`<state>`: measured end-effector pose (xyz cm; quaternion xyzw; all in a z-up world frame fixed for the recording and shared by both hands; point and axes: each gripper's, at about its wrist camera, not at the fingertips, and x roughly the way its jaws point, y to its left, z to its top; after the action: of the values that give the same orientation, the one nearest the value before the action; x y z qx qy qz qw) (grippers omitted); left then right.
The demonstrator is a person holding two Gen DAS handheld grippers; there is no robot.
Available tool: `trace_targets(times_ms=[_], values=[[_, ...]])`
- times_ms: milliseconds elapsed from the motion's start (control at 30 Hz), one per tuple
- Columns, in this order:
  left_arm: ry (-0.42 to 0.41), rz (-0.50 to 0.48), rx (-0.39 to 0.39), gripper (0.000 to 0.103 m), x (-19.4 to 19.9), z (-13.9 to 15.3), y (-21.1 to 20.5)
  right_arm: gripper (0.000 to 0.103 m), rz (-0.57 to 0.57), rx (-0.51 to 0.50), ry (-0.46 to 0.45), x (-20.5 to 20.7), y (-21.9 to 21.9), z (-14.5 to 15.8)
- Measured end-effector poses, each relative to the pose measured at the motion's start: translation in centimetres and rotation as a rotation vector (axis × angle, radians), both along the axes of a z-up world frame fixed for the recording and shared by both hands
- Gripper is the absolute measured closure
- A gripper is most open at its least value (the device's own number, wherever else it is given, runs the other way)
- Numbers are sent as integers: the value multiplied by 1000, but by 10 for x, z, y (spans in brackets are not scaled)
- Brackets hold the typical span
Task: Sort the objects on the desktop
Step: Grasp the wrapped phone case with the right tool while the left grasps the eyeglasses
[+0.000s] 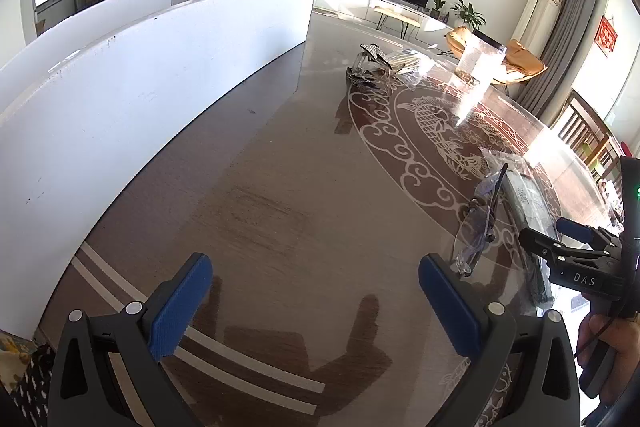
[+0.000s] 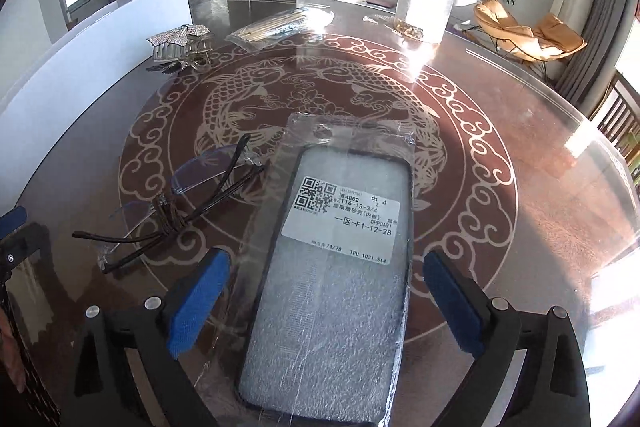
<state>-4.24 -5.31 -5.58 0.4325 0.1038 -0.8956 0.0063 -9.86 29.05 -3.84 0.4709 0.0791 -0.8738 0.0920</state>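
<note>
A phone case in a clear bag [image 2: 332, 287] with a white label lies flat on the round glass-topped table [image 2: 520, 187]. My right gripper [image 2: 326, 261] stands open over its near half, one blue pad on each side and neither touching it. Just left of the bag lie rimless glasses [image 2: 180, 203] with dark arms. In the left wrist view my left gripper [image 1: 316, 275] is open over bare tabletop, with nothing between its pads. To its right are the glasses [image 1: 476, 227], the bagged case [image 1: 528, 195] and the right gripper [image 1: 552, 233].
A white board [image 1: 140, 87] stands along the table's left side. At the far side lie sparkly hair clips [image 2: 180, 47], a clear bag of sticks [image 2: 276, 23] and a tall clear container [image 2: 424, 3]. A hand [image 1: 608, 339] holds the right gripper's handle.
</note>
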Motion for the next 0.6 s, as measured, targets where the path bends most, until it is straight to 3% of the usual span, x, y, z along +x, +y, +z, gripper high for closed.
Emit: trace_targets(times_ms=[200, 600], values=[[11, -9, -5, 0, 2, 2, 1, 0, -9, -50, -2, 2, 7, -11], [19, -24, 78, 0, 3, 3, -3, 0, -16, -52, 26, 3, 6, -11]])
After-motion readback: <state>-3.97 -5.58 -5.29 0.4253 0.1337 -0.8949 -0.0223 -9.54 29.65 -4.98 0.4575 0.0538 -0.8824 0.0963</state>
